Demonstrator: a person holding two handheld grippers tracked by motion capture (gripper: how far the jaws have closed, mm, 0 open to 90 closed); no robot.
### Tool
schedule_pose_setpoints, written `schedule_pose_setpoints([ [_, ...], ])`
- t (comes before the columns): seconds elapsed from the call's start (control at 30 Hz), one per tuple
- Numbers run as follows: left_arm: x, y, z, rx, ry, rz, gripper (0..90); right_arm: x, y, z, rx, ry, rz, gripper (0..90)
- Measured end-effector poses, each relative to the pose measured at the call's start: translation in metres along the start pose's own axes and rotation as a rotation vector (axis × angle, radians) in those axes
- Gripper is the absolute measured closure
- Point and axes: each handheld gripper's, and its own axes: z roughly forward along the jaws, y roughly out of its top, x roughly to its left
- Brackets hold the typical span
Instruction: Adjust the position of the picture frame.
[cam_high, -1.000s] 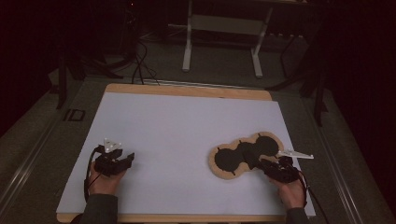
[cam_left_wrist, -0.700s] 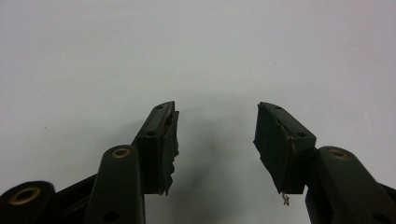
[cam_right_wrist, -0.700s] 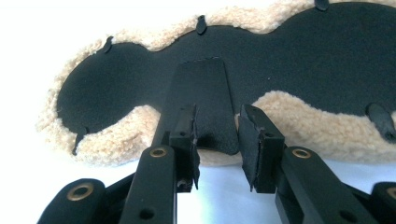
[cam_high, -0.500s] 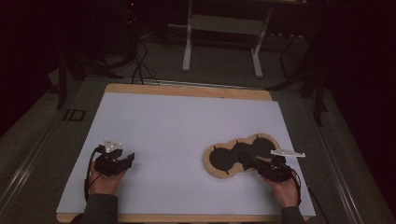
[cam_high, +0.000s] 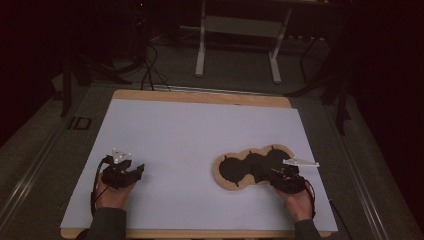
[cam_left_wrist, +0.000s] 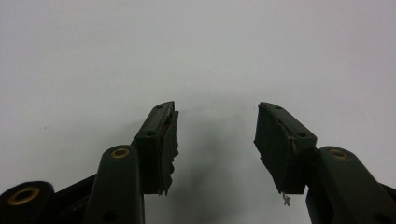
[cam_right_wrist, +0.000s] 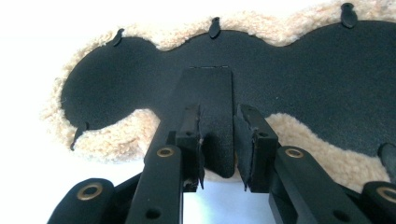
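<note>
On table, fleece pad (cam_high: 235, 181) dragged left, right gripper (cam_high: 280, 177) closing

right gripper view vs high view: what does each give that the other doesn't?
Right gripper view alone: the fleece texture of the tan border, small black tabs along the pad's edge, and a black strap tab between the right gripper jaws, which have just been closing on it; whether the pads press it yet is unclear.

High view alone: the left gripper, open over bare white mat, the wooden table edge, and the floor with a stand behind.

Both: the black lobed pad with its tan border, and the right gripper at its near edge.
</note>
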Motion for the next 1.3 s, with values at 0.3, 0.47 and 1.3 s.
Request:
schedule_pose_setpoints([
  [0.3,-0.003,0.001,0.000,0.000,-0.016,0.015,49.1,0.021,0.004,0.013,0.008,0.026,-0.030,73.4],
  [0.47,-0.007,0.002,-0.001,-0.017,-0.039,0.022,49.6,0.030,0.008,0.021,0.010,0.032,-0.049,74.1],
  [1.3,-0.032,0.009,-0.003,-0.053,-0.140,0.049,52.9,0.045,0.027,0.023,-0.050,-0.016,-0.127,69.1],
])
